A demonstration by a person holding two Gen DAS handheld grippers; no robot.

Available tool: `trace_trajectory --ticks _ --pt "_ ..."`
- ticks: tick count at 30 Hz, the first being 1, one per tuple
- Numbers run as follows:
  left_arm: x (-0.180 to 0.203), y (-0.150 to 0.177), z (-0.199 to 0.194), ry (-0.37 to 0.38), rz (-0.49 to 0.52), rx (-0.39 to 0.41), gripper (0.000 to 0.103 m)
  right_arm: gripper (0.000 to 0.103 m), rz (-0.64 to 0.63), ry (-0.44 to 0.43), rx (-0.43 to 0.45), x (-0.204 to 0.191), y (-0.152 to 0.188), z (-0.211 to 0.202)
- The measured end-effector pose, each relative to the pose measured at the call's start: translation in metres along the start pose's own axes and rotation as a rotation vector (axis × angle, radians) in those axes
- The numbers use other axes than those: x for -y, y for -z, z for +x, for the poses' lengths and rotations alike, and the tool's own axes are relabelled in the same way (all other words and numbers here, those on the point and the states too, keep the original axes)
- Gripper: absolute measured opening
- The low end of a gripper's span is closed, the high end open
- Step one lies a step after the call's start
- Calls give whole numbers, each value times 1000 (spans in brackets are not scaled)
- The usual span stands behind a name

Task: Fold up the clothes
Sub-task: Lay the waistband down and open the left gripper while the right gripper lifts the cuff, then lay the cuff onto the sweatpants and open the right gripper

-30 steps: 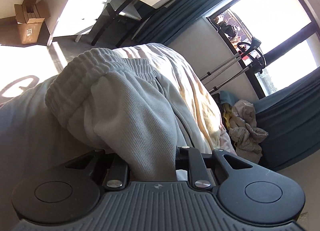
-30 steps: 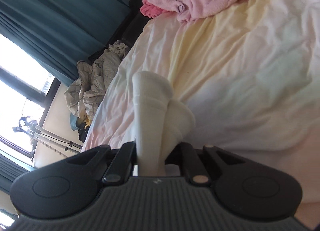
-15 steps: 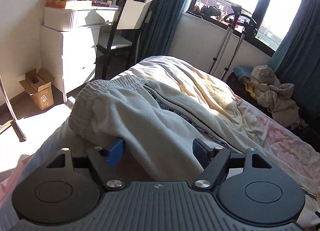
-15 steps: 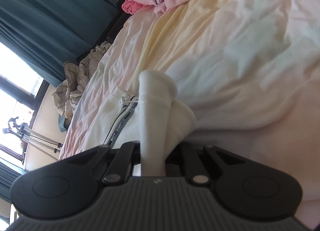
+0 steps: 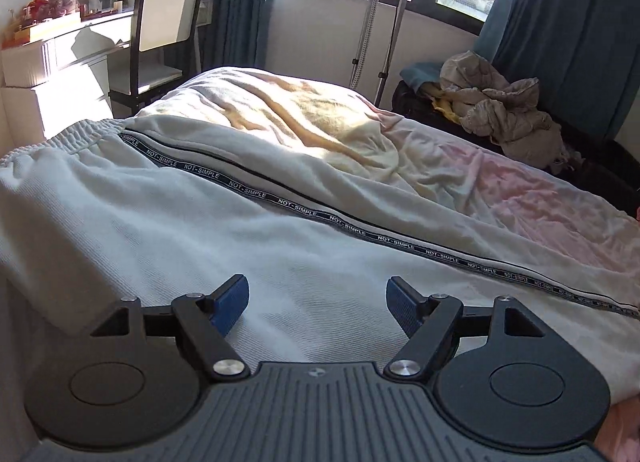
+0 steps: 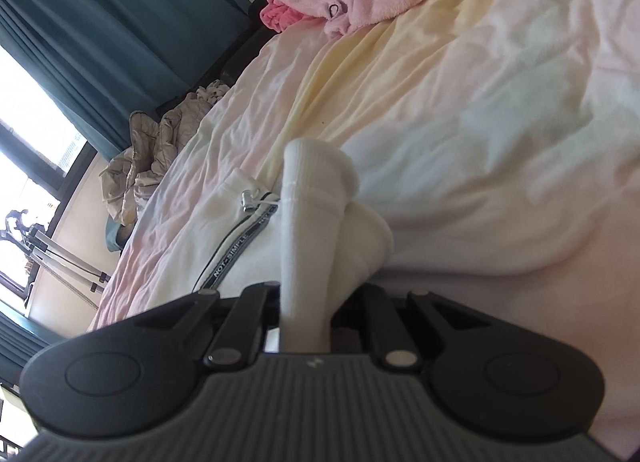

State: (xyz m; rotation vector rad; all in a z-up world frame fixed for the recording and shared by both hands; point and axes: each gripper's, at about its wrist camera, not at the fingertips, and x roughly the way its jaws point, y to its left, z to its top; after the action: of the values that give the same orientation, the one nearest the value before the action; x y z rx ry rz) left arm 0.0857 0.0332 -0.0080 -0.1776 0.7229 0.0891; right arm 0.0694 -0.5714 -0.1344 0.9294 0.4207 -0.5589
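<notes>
White ribbed sweatpants (image 5: 168, 221) flat on bed, left fingers (image 5: 230, 304) spread, right fingers pinching cuff (image 6: 312, 197).

"NOT-SIMPLE" repeats along the trousers' side tape (image 5: 360, 230).

Left tool (image 5: 318, 304) hangs tilted downward, its blue pads (image 5: 230, 302) spread wide apart with nothing pinched between them. Right tool (image 6: 306, 302) also points downward, rolled to one side, jaws drawn almost together and clamped tight on a cuff (image 6: 308, 221) of white fabric.
</notes>
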Motion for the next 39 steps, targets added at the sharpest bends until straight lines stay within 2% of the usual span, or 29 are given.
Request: trace_trajectory --ticks 5,7,10,14,17,21,26,29,32,36,39 --pt "12 22 39 -18 72 -33 80 9 -20 4 20 -1 3 0" --pt "14 28 46 -22 114 -27 82 9 -36 6 35 -5 3 -1" --pt "8 30 42 2 98 -19 84 9 -110 7 68 -22 1 -9" --pt "5 29 35 31 81 -10 84 9 -244 -30 145 -69 -4 -34" --pt "-2 23 30 40 63 2 84 9 -339 -94 200 -115 -4 -55" --pt "-24 13 13 50 -16 43 84 9 -473 -191 255 -186 20 -84" --pt "-52 5 -12 46 -106 136 85 9 -632 -316 288 -266 80 -113" --pt "-71 3 -22 90 -199 182 85 9 -701 -394 279 -299 127 -126" --pt "-87 2 -28 152 -281 228 85 9 -794 -477 243 -322 192 -139" --pt "-95 1 -33 166 -304 291 86 9 -1025 -578 114 -324 298 -145" --pt "-95 2 -27 182 -304 285 86 9 -1152 -561 -60 -305 363 -135"
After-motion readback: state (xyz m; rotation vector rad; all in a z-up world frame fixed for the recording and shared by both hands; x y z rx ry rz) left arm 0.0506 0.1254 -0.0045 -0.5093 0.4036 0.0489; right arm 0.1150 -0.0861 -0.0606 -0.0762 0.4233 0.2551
